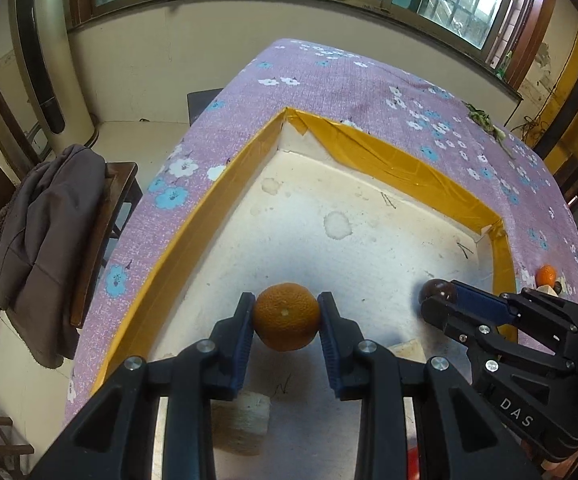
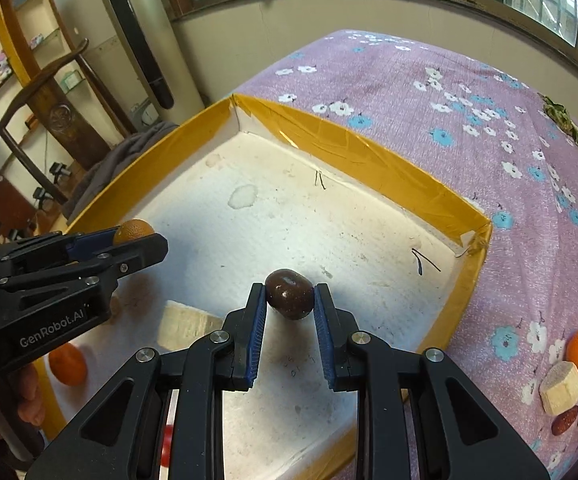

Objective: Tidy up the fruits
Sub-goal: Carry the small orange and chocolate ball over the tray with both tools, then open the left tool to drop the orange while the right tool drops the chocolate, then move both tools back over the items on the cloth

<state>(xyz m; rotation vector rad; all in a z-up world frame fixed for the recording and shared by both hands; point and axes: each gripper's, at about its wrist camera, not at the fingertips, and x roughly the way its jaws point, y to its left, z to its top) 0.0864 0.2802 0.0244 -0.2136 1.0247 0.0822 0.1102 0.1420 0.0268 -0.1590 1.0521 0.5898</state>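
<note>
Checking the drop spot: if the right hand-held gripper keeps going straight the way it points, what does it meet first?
Likely the bare white floor of the yellow-edged tray, beyond the dark brown fruit that the right hand-held gripper holds. Nothing else appears in that line, though depth is unclear.

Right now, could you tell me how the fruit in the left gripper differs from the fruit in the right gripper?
The orange in the left gripper is bright orange with dimpled skin; the dark fruit in the right gripper is glossy brown and smooth. The orange is the larger and rounder; the dark fruit is more egg-shaped. Both are clamped between blue pads above the white tray.
</note>
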